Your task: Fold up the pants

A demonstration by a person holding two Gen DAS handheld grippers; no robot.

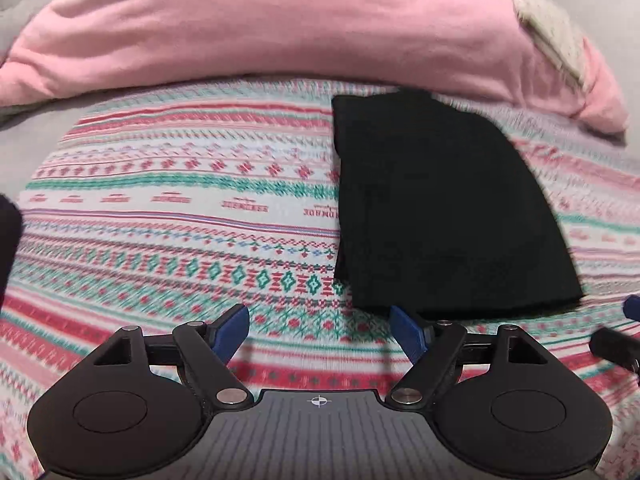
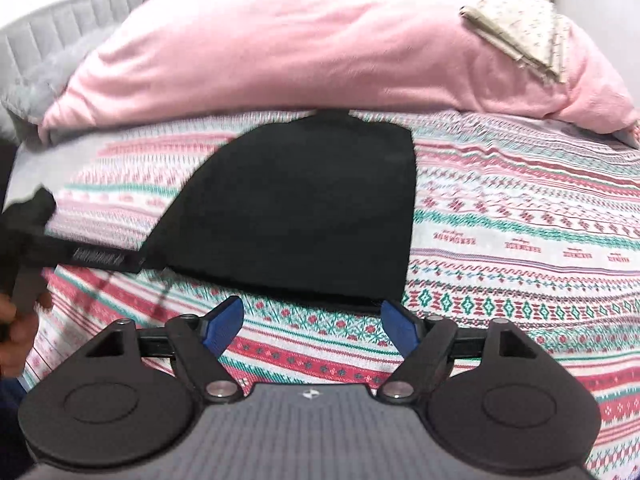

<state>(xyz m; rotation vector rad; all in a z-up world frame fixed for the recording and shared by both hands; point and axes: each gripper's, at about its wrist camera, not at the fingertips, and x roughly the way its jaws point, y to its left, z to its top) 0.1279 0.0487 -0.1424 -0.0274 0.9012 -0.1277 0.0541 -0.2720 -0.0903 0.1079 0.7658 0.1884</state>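
The black pants (image 1: 444, 208) lie folded into a compact rectangle on the patterned bedspread (image 1: 180, 216). In the right wrist view the pants (image 2: 304, 208) lie straight ahead. My left gripper (image 1: 320, 330) is open and empty, just short of the pants' near left corner. My right gripper (image 2: 312, 326) is open and empty, just short of the pants' near edge. The right gripper's fingers (image 1: 634, 308) show at the right edge of the left wrist view. The left gripper's body (image 2: 36, 240) shows at the left edge of the right wrist view.
A pink blanket (image 2: 304, 48) is heaped across the far side of the bed, with a folded cream cloth (image 2: 520, 32) on its right end. A grey padded headboard (image 2: 60, 28) stands at the far left. The striped bedspread (image 2: 520, 220) stretches to the right.
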